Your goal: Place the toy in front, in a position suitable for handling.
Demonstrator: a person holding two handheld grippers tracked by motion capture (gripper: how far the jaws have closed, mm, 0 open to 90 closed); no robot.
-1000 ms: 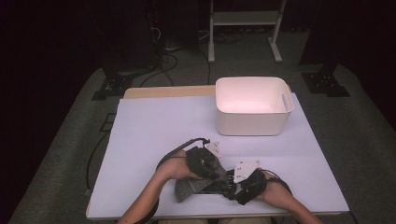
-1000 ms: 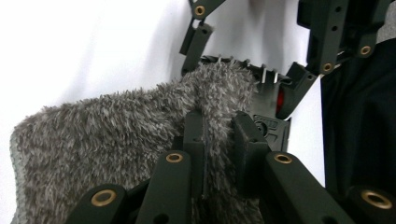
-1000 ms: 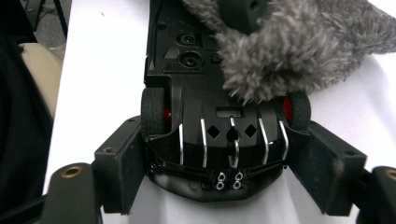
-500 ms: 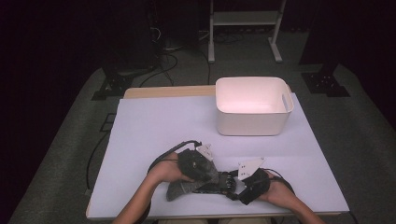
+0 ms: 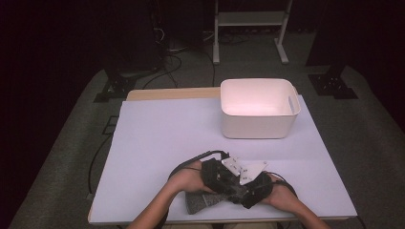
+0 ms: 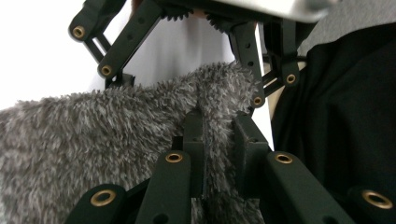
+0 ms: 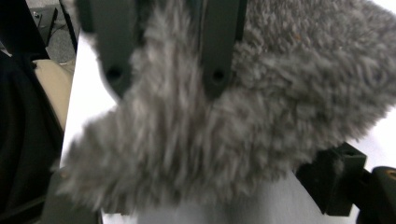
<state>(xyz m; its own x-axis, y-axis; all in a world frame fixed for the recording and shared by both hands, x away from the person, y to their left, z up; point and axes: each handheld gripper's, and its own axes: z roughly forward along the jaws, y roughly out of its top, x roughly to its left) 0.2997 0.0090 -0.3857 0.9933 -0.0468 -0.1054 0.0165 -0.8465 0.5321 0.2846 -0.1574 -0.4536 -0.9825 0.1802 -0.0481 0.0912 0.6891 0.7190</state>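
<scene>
Dark floor and tangled cables surround our pale counter (image 5: 157, 138), which runs from a wooden strip at its far edge down to the near edge where our forearms enter at 6 o'clock. At about 1 o'clock on the counter stands a white bin (image 5: 258, 110) with a cut-out handle in its right wall; it is well apart from our hands.

Our two hands meet near the 6 o'clock edge, close together. The left hand-held gripper (image 6: 217, 140) is clenched on a grey fuzzy cloth (image 6: 107, 144): in the left gripper view, a fold of the pile is pinched between its two black jaws, and the rest of the cloth spreads away toward 9 o'clock. From the high view, the cloth (image 5: 203, 201) shows below our left hand, hanging toward 7 o'clock just over the counter.

The right hand-held gripper (image 5: 248, 193) sits right beside the left one. In the right gripper view, the same cloth (image 7: 261, 121) lies blurred across the frame with two dark jaws against it at 12 o'clock; we cannot tell whether our right jaws press on it or stand released.
</scene>
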